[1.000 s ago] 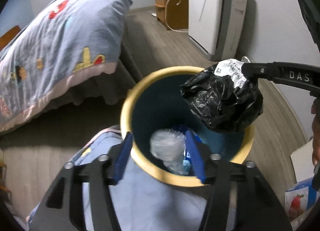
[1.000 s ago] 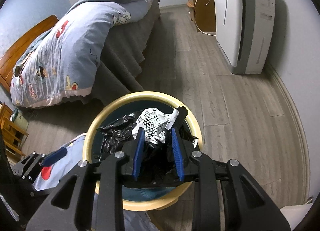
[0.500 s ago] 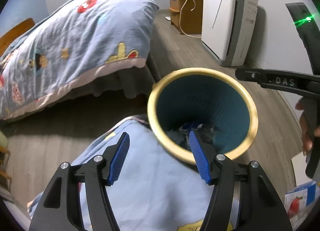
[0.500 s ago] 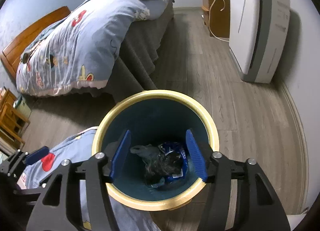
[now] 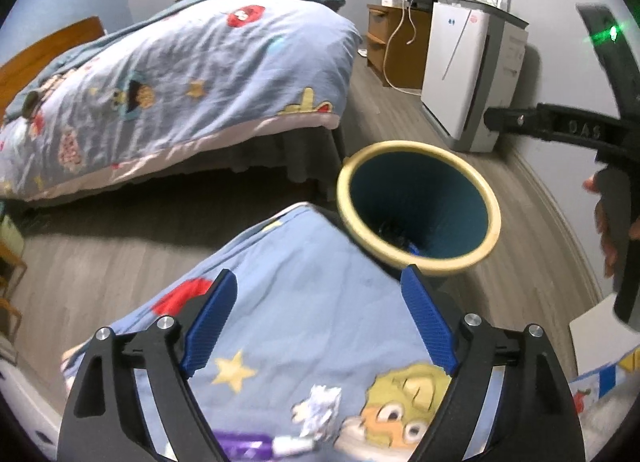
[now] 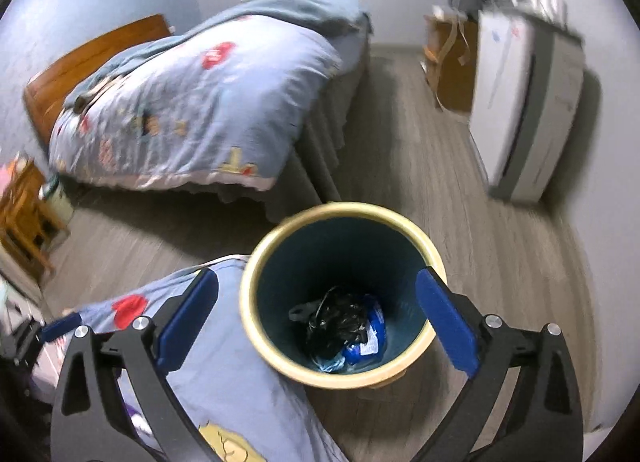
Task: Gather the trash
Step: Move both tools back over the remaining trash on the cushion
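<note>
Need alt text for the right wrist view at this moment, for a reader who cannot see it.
The open right gripper hangs empty above a round bin with a yellow rim and dark blue inside; a crumpled black bag and blue wrappers lie at its bottom. The bin stands on a wood floor beside a bed with a cartoon-print quilt.

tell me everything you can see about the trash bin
The bin is round, with a cream-yellow rim and a dark teal inside, plastic by the look of it. It stands upright and open on the wood floor, beside a blue cartoon quilt whose edge meets its side. At the bottom lie a crumpled black bag and a blue wrapper. Neither gripper touches it.
</note>
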`<state>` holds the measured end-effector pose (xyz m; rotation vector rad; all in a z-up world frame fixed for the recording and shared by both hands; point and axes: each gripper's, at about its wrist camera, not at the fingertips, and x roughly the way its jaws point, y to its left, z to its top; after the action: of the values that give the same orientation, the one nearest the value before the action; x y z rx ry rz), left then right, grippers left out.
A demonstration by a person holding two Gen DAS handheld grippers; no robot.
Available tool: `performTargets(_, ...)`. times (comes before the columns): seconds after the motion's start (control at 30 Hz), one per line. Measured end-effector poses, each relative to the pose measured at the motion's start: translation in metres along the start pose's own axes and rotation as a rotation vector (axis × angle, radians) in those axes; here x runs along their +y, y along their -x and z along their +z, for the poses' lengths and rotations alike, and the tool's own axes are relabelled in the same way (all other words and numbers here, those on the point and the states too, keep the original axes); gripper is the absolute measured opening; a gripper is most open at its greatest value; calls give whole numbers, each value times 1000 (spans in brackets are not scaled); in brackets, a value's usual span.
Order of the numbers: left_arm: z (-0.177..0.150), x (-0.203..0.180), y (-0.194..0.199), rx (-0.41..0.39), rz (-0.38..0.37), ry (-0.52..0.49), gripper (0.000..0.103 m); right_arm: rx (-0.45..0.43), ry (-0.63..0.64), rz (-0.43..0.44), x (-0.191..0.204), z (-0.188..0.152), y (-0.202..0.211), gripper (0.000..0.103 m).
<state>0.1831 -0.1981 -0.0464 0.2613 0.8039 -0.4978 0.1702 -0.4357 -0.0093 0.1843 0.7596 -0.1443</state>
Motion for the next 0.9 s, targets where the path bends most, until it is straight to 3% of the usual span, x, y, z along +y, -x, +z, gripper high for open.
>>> performTargets(0.17, -21, 23, 41, -23, 70, -13, 84, -14, 101, 34, 51, -12, 33, 97)
performTargets(0.37, -60, 62, 94, -26, 125, 74, 86, -35, 163, 53, 99, -29, 57, 97)
performTargets(0.5, -86, 86, 117, -11, 138, 161, 86, 7, 159, 114, 122, -43, 60, 97)
performTargets(0.63, -106, 101, 126, 24, 136, 239, 86, 34, 179, 157, 139, -54, 61, 97)
performTargets(0.9, -124, 103, 126, 54, 136, 243, 86, 152, 176, 195, 155, -81, 44, 97)
